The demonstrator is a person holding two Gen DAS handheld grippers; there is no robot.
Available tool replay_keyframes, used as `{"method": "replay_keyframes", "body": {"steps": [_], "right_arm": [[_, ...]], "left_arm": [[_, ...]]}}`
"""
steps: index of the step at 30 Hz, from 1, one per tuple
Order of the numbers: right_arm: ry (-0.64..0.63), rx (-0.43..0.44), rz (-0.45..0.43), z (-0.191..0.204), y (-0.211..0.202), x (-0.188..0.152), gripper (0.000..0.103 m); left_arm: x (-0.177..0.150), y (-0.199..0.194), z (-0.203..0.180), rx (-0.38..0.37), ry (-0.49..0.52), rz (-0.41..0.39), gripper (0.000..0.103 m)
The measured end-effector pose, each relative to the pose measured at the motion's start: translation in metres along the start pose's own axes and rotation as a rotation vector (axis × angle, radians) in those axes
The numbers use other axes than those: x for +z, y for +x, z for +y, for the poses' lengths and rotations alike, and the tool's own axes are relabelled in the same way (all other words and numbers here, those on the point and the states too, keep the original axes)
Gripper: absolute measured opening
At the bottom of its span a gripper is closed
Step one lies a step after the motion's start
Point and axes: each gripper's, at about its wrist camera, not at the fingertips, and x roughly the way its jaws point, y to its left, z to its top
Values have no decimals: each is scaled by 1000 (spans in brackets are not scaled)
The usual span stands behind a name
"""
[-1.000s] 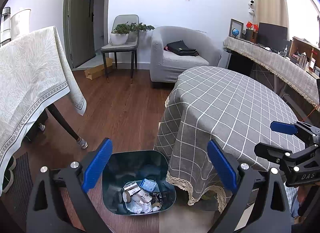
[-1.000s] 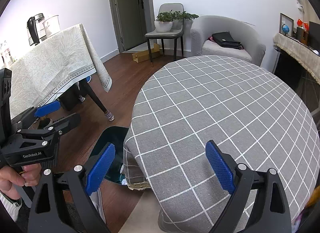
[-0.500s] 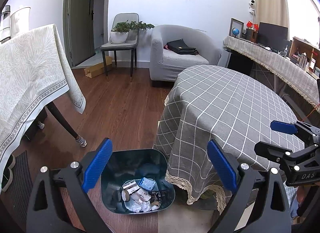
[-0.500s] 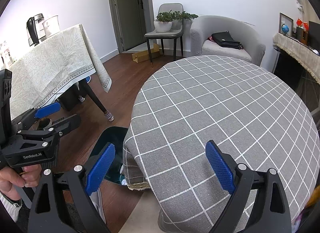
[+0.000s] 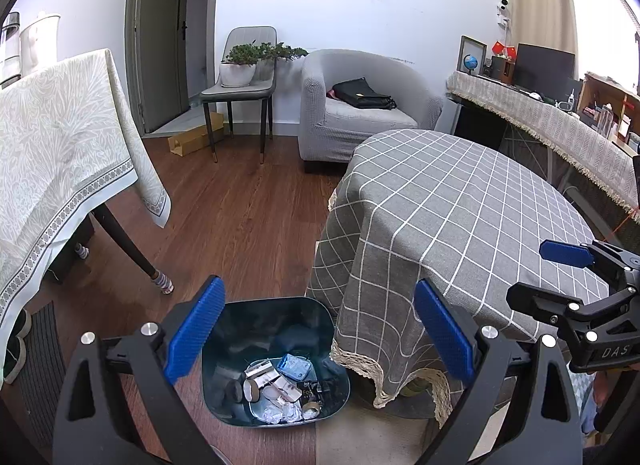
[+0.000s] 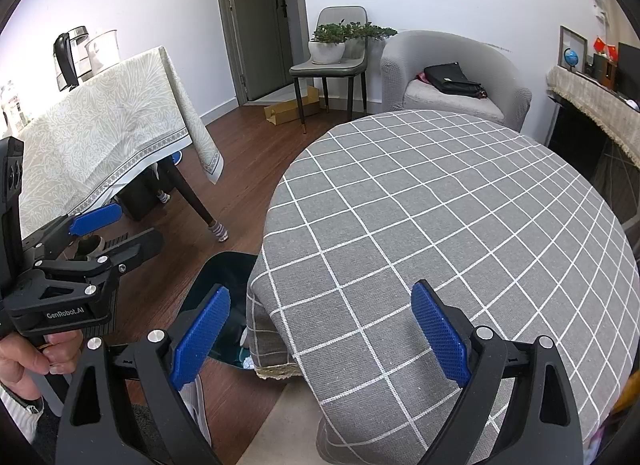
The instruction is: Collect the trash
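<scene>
Two grippers, left (image 5: 316,335) and right (image 6: 320,335), both spread empty, hover lower frame over bin (image 5: 276,361) holding collected trash (image 5: 282,387)

- The bin (image 5: 276,361) stood on the floor, just left of the round table (image 5: 460,217), with trash (image 5: 280,389) inside.
- The left gripper (image 5: 320,329) hung above the bin.
- The right gripper (image 6: 320,329) hung over the table's near edge.
- An armchair (image 5: 360,105) stood behind the table, a bag (image 5: 364,94) on it.
- A chair (image 5: 240,89) stood left of the armchair, holding a plant (image 5: 240,65).
</scene>
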Motion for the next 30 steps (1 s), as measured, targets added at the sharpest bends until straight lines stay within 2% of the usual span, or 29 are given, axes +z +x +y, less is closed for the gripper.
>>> {"method": "replay_keyframes", "body": {"steps": [30], "right_arm": [[-3, 2, 3, 2, 1, -1, 94]], "left_arm": [[-1, 0, -3, -5, -5, 7, 97]]}}
